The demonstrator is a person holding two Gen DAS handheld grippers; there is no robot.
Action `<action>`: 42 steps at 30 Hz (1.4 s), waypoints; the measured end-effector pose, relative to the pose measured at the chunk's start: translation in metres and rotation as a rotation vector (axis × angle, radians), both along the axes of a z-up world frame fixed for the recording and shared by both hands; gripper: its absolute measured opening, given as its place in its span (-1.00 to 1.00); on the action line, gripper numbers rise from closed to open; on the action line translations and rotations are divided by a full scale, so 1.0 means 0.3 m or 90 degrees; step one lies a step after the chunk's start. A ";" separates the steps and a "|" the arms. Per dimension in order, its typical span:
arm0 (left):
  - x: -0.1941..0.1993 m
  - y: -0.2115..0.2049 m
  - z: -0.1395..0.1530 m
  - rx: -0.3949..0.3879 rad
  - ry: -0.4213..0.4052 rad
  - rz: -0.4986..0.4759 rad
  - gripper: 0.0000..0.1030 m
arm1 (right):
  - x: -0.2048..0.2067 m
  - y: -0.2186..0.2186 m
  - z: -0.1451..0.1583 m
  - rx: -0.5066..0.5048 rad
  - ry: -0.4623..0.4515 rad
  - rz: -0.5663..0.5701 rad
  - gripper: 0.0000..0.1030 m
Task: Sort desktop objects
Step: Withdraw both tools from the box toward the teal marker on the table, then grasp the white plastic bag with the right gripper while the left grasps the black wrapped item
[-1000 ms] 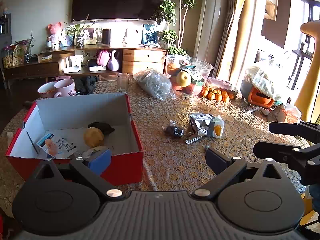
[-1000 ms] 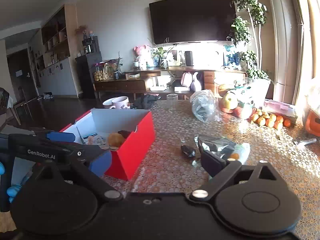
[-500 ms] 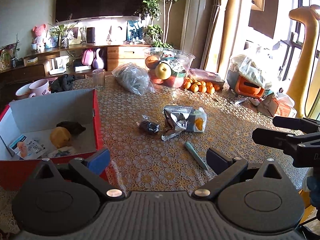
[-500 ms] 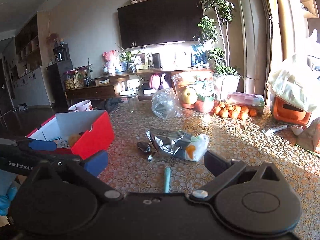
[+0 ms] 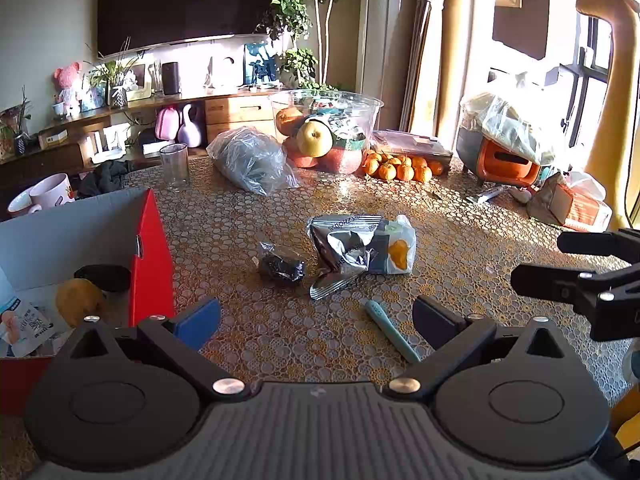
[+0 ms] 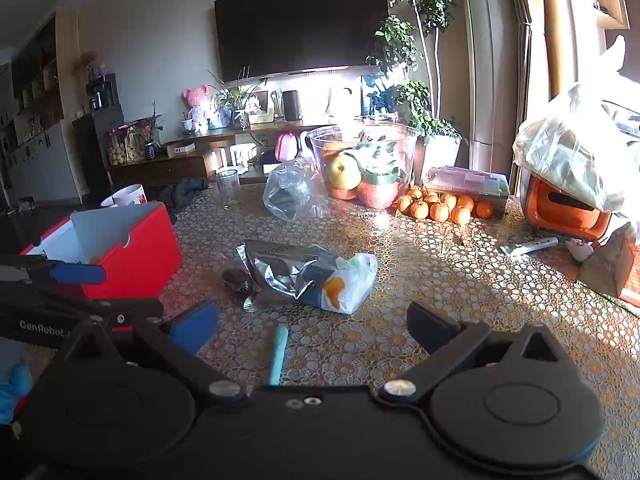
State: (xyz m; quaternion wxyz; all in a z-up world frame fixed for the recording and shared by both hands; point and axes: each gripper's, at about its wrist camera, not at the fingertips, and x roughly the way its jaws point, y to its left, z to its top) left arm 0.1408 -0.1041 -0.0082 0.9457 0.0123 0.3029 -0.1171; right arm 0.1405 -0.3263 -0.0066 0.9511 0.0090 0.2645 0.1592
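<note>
On the table (image 5: 460, 240), left wrist view: left gripper (image 5: 316, 318) released, jaws wide apart, holding nothing. The pen (image 5: 392, 332) lies between its fingers; foil bag (image 5: 360, 246) beyond; red box (image 5: 150, 256) at left.

Right wrist view: right gripper (image 6: 312, 330) likewise released. Pen (image 6: 278, 354) between fingers, foil bag (image 6: 308, 276) just beyond, box (image 6: 132, 254) at left.

Teal pen (image 5: 392, 331) flat on table, crumpled foil bag (image 5: 360, 246), red box (image 5: 150, 256)
</note>
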 end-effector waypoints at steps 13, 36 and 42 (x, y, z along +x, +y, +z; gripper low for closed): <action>0.275 0.026 -0.078 -0.015 0.025 0.138 0.99 | 0.192 0.022 -0.100 -0.017 0.021 0.017 0.91; 0.503 -0.033 -0.279 0.063 0.009 0.167 0.97 | 0.486 0.046 -0.265 -0.038 0.053 0.017 0.80; 0.534 -0.026 -0.305 0.045 0.014 0.153 0.97 | 0.548 0.045 -0.290 -0.031 0.055 0.021 0.80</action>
